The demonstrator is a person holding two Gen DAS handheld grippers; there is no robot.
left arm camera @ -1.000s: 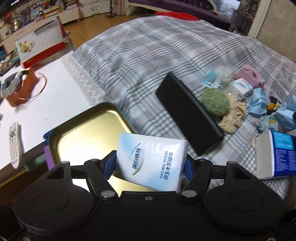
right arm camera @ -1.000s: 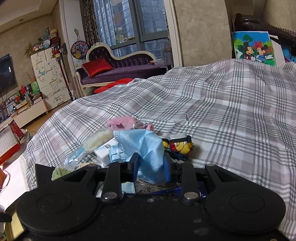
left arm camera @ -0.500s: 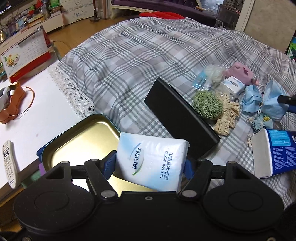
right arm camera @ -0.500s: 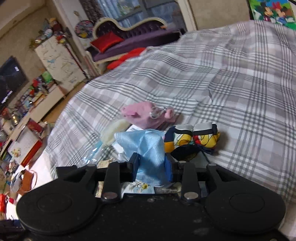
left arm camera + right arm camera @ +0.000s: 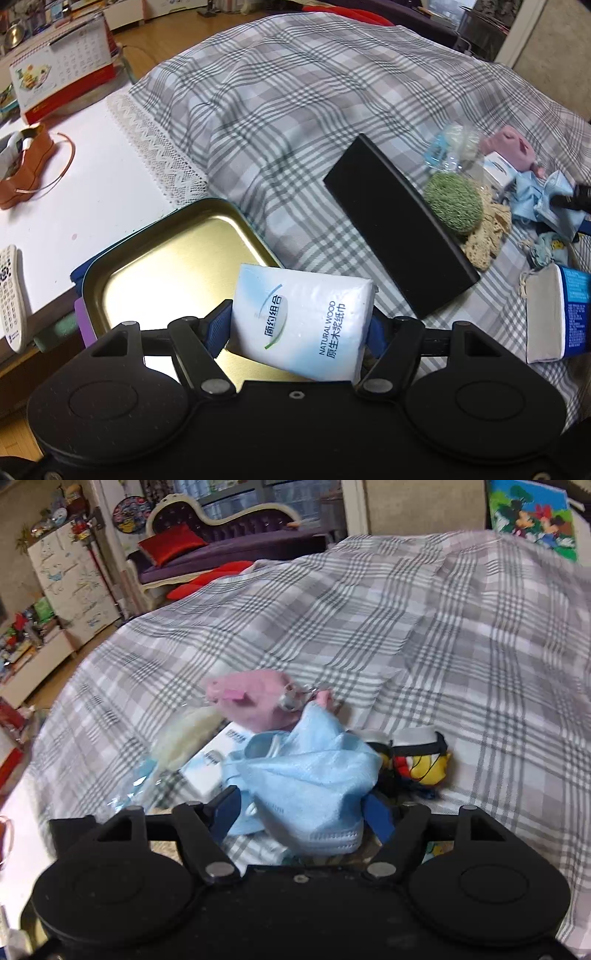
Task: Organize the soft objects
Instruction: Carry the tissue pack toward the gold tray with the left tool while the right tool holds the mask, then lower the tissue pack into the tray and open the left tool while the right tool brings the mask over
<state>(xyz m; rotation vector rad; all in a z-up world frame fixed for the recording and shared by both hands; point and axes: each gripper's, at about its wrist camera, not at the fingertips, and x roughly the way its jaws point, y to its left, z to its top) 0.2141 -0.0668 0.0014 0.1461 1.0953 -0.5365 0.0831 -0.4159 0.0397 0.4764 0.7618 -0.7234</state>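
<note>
Clamped between the blue pads of the left gripper [image 5: 301, 328], a tissue pack [image 5: 301, 321] is held tilted, its long axis across the jaws, directly above the near corner of the gold tin tray [image 5: 162, 258] (the likely drop point, so only a short lowering is judged necessary). The right gripper [image 5: 301, 812] has just been opening; a blue face mask [image 5: 310, 786] lies loosely between its parted jaws, among the clutter on the plaid bedspread [image 5: 424, 646].
</note>
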